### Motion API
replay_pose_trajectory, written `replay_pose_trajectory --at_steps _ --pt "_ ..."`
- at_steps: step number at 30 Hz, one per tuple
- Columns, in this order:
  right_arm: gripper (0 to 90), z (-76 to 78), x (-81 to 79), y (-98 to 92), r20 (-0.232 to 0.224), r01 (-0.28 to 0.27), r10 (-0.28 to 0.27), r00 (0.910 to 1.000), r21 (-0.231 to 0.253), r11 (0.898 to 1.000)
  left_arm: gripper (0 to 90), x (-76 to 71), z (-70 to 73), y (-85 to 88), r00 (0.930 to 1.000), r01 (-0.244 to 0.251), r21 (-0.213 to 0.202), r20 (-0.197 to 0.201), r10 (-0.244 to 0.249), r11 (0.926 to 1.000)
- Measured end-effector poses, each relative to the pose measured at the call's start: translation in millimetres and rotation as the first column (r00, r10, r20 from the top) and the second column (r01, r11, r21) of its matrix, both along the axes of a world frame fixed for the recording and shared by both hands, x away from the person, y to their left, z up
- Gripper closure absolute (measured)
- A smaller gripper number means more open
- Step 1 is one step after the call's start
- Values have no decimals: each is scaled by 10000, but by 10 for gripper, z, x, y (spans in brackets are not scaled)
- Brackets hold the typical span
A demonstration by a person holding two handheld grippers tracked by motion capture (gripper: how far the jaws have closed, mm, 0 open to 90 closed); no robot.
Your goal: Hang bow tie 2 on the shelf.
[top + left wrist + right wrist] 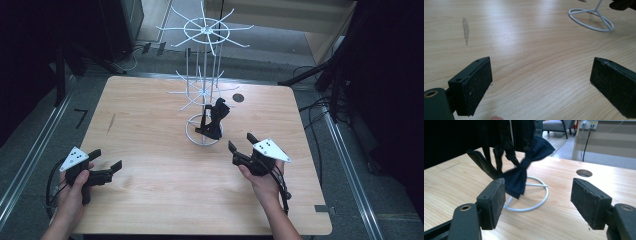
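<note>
Dark surroundings frame a pale wood-grain table (150, 130) with a round cable hole (238, 97) toward its far edge. A white wire display stand (204, 75) rises at the table's centre-far area on a ring base (192, 137). A dark navy bow tie (520, 176) hangs low on the stand, just above the ring base, with black straps bunched at its left.

Left claw (107, 167) rests at the near left, jaws spread, holding nothing. Right claw (240, 142) sits near right of the stand, jaws likewise spread and empty, aimed toward the bow tie but apart from it.

Assessment: the bow tie is soft, light fabric, liable to fold and swing when touched. The pinched central knot offers the firmest hold; the wings would crumple. The stand looks light and may tip if the tie snags on its hook.
</note>
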State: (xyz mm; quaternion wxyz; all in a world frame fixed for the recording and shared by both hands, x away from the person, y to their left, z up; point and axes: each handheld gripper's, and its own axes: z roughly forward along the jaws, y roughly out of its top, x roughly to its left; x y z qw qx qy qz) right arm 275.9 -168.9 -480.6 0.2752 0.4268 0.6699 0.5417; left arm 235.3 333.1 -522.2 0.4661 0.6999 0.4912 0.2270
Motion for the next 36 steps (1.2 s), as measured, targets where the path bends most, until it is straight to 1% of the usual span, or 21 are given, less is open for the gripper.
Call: replay_pose_trajectory --at_steps 3,6,8,11,19,28,36 --pt "285 -38 -14 -63 -54 14 -15 10000 -143 9999 47 1 0 1 10000 -1 -4 -14 1 10000" --pt "285 -78 -33 -146 -120 102 -104 9999 -140 9998 47 2 0 2 10000 4 -14 -30 -4 10000" --pt "285 -100 -47 -198 -102 133 -134 9999 -73 9999 47 2 0 3 10000 25 -22 -35 -26 10000" --pt "282 -140 -70 -294 -56 198 -199 9998 -202 9996 47 4 0 -2 10000 51 9 -32 -51 10000" --pt "282 -266 -107 -565 -405 554 -569 9976 -370 9978 46 6 0 -2 10000 -59 48 -7 59 10000" --pt "281 -328 -173 -749 -602 720 -748 9954 -472 9963 47 8 0 0 10000 -43 15 -40 44 10000" --pt "281 -393 -220 -869 -740 817 -867 9935 -680 9943 46 12 0 0 9998 -177 62 -21 177 9998"
